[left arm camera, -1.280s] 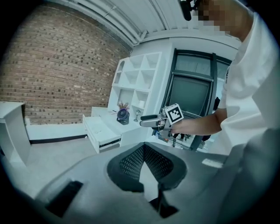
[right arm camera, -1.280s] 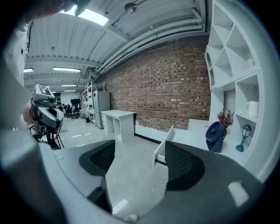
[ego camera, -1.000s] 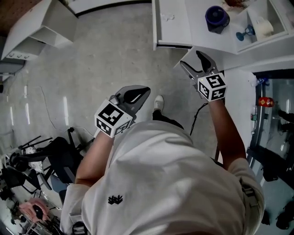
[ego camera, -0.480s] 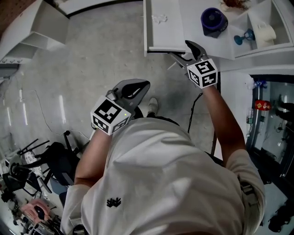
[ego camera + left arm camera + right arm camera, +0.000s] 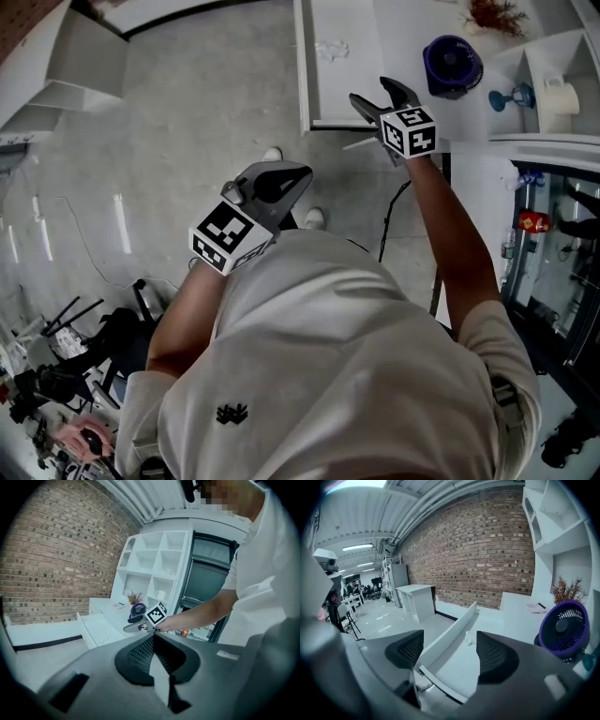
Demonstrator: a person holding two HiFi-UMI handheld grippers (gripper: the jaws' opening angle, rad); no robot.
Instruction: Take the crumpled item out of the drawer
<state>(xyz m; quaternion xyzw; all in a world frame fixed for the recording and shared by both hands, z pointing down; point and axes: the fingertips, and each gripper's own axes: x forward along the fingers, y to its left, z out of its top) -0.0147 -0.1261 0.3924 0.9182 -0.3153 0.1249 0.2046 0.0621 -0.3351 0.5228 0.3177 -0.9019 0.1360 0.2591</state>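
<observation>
A white drawer (image 5: 319,84) stands pulled out of the white counter at the top of the head view. In it lies a small crumpled clear-white item (image 5: 333,49), which the right gripper view shows as the crumpled item (image 5: 468,637) by the drawer's side wall (image 5: 450,634). My right gripper (image 5: 371,94) hovers over the drawer's near right corner, open and empty; its pads (image 5: 406,649) straddle the side wall without touching it. My left gripper (image 5: 296,174) hangs lower and to the left over the floor, jaws together on nothing. It looks toward the right gripper (image 5: 131,623).
On the counter right of the drawer stand a purple fan (image 5: 450,64), a blue item (image 5: 514,96), a white roll (image 5: 562,94) and a dried plant (image 5: 492,14). A white shelf unit (image 5: 66,66) lies at the far left. A glass-door cabinet (image 5: 553,216) stands on the right.
Both grippers have moved toward the drawer. The right one swung from beside the counter's edge to over the drawer's near corner; the person's feet have stepped closer.
</observation>
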